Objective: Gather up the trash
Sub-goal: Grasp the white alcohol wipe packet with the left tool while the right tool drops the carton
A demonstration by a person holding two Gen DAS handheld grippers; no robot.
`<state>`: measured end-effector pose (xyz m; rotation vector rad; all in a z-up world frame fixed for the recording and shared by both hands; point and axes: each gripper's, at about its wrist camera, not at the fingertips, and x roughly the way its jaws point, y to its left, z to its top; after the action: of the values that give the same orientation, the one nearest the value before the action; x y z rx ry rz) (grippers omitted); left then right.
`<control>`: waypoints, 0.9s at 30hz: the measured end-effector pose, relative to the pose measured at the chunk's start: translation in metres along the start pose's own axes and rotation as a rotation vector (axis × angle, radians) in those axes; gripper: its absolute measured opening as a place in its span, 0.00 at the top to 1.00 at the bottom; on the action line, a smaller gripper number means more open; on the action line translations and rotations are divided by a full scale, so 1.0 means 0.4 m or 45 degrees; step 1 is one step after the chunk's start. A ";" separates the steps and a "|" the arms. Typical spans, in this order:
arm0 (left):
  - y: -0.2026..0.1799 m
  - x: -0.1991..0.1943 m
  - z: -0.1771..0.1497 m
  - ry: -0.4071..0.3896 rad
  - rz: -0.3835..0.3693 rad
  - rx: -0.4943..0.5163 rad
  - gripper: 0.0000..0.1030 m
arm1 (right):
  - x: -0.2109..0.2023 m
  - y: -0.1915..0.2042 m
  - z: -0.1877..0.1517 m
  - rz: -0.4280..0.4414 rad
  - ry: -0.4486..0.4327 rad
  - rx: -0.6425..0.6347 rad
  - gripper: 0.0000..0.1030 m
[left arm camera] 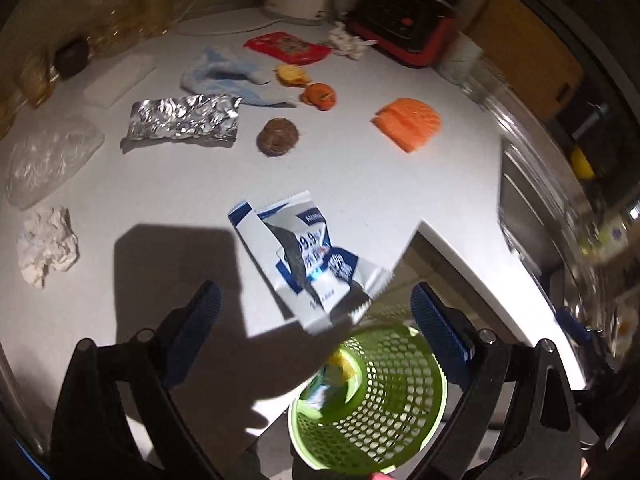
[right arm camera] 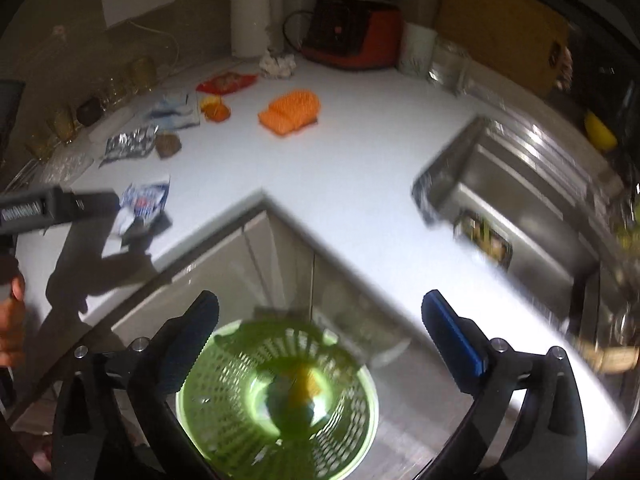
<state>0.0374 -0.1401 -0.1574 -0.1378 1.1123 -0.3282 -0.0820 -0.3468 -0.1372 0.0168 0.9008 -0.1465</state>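
Note:
A green mesh basket [left arm camera: 372, 404] stands on the floor below the counter corner, with yellow and blue trash inside; it also shows in the right wrist view [right arm camera: 276, 396]. My left gripper [left arm camera: 316, 328] is open above the counter edge, just behind a torn blue-and-white wrapper [left arm camera: 308, 256] that lies at the corner. My right gripper [right arm camera: 320, 336] is open and empty, hovering over the basket. The left gripper shows in the right wrist view [right arm camera: 132, 224] next to the wrapper [right arm camera: 146, 200]. Crumpled foil [left arm camera: 184, 122], a white paper wad [left arm camera: 46, 246] and a red packet [left arm camera: 288, 48] lie on the white counter [left arm camera: 360, 184].
A blue cloth [left arm camera: 224, 76], fruit peels [left arm camera: 318, 96], a brown lump [left arm camera: 277, 136], an orange sponge [left arm camera: 408, 122] and a clear plastic bag [left arm camera: 48, 158] lie on the counter. A red-and-black appliance [right arm camera: 352, 36] and paper roll [right arm camera: 250, 16] stand at the back. A steel sink [right arm camera: 512, 200] is at the right.

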 end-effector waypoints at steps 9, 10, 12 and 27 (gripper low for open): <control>-0.006 0.079 0.017 -0.012 0.237 -0.272 0.11 | 0.190 -0.037 0.259 0.135 -0.077 -0.124 0.02; -0.007 0.086 0.017 -0.005 0.254 -0.291 0.11 | 0.216 -0.038 0.284 0.151 -0.076 -0.131 0.02; -0.008 0.101 0.017 0.000 0.289 -0.328 0.11 | 0.268 -0.039 0.332 0.189 -0.078 -0.135 0.02; -0.038 0.113 0.022 -0.041 0.456 -0.338 0.68 | 0.483 0.023 0.440 0.346 0.034 -0.241 0.42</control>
<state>0.0602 -0.1698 -0.1880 -0.1741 1.1218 0.1416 0.1746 -0.3743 -0.1793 -0.0348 0.9274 0.1929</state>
